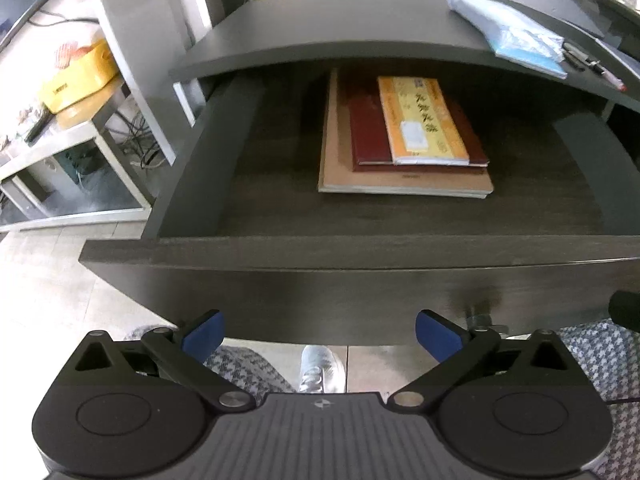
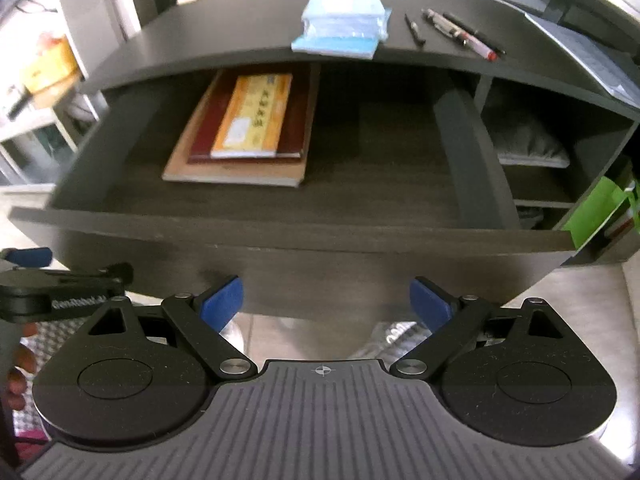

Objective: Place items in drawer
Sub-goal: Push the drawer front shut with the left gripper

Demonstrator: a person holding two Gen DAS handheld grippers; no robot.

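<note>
A dark wooden drawer (image 1: 320, 252) (image 2: 280, 232) stands pulled open under the desk top. Inside lies a stack of books: an orange booklet (image 1: 420, 120) (image 2: 252, 116) on a maroon book (image 1: 368, 132) on a tan notebook (image 1: 400, 180) (image 2: 224, 172). On the desk top lie a blue pack (image 1: 508, 28) (image 2: 344, 20) and several pens (image 1: 592, 66) (image 2: 460, 32). My left gripper (image 1: 320, 336) is open and empty in front of the drawer front. My right gripper (image 2: 326, 304) is open and empty, also before the drawer front.
Right of the drawer are open shelves with a grey pouch (image 2: 528, 140) and a green folder (image 2: 600, 208). A low metal table (image 1: 72, 160) with a yellow box (image 1: 76, 80) stands at the left. My legs and shoe (image 1: 320, 368) are below the drawer.
</note>
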